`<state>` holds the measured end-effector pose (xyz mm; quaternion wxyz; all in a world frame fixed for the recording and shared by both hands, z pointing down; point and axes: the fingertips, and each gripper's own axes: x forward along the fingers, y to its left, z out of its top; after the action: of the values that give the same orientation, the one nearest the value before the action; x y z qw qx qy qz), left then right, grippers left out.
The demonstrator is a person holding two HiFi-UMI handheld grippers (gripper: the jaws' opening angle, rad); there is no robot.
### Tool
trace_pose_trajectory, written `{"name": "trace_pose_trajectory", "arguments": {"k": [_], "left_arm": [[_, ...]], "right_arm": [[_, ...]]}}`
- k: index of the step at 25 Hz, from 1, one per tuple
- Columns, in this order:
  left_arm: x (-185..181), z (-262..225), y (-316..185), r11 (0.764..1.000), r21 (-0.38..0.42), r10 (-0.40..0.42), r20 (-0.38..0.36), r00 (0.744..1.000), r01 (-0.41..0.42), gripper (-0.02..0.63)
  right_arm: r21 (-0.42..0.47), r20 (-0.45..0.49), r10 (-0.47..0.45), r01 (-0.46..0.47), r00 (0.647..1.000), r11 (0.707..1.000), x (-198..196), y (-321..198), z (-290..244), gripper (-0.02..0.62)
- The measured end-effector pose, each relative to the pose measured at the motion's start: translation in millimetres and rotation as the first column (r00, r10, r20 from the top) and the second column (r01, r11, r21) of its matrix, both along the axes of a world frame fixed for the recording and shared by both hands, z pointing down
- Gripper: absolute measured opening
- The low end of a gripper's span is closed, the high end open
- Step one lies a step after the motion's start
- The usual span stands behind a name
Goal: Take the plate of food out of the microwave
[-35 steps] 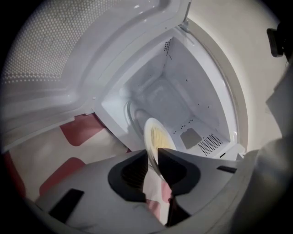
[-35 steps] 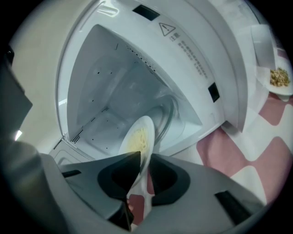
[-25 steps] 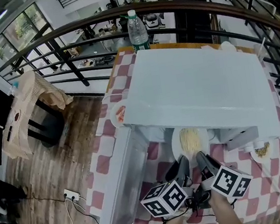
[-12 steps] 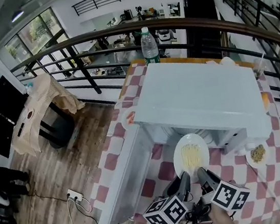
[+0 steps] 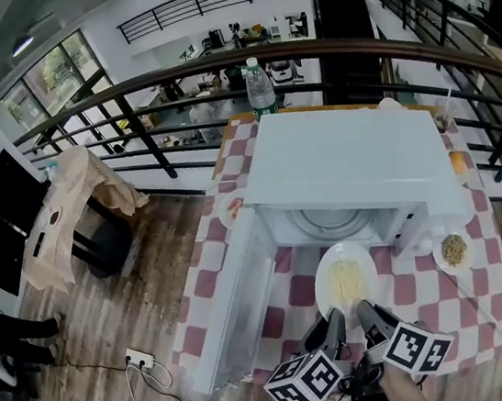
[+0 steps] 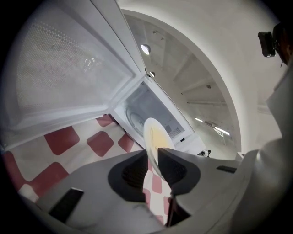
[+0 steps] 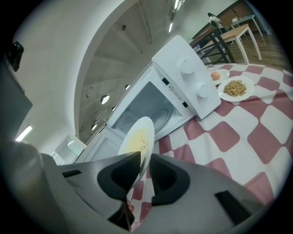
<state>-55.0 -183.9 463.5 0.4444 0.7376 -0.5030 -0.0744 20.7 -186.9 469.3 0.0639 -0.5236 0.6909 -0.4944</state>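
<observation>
A white plate of pale noodles (image 5: 345, 278) hangs over the checked tablecloth, just in front of the open white microwave (image 5: 348, 167). The microwave's cavity with its glass turntable (image 5: 333, 222) holds nothing. My left gripper (image 5: 333, 322) and right gripper (image 5: 366, 314) sit side by side, both shut on the plate's near rim. In the left gripper view the plate (image 6: 155, 135) stands edge-on, pinched by the left gripper (image 6: 153, 157). In the right gripper view the plate (image 7: 136, 137) is likewise clamped by the right gripper (image 7: 144, 163).
The microwave door (image 5: 234, 308) swings open to the left. A small plate of food (image 5: 452, 250) lies right of the microwave, another small plate (image 5: 232, 210) at its left. A water bottle (image 5: 259, 87) stands behind. A railing (image 5: 127, 106) runs beyond the table.
Both grippers have drawn back toward me and lifted a little, bringing the plate from the microwave's mouth out over the tablecloth. The turntable now shows bare.
</observation>
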Motion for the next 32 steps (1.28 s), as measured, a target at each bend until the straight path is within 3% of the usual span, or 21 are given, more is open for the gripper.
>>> {"name": "trace_pose_trajectory", "arguments": {"k": [9,32], "left_arm": [[-16.7,-3.0,34.0,0.999,-0.023,0.044,-0.015,0.999,-0.045,0.081],[1.8,-1.0,20.3,0.998,-0.027,0.064,-0.012,0.998,-0.064,0.081]], "right_arm": [[-0.019,-0.003,0.042,-0.042,0.999,0.999,-17.5,36.6,-3.4,0.075],[-0.022,-0.004,0.064,-0.064,0.998,0.998,0.9,24.6,-1.7,0.074]]}}
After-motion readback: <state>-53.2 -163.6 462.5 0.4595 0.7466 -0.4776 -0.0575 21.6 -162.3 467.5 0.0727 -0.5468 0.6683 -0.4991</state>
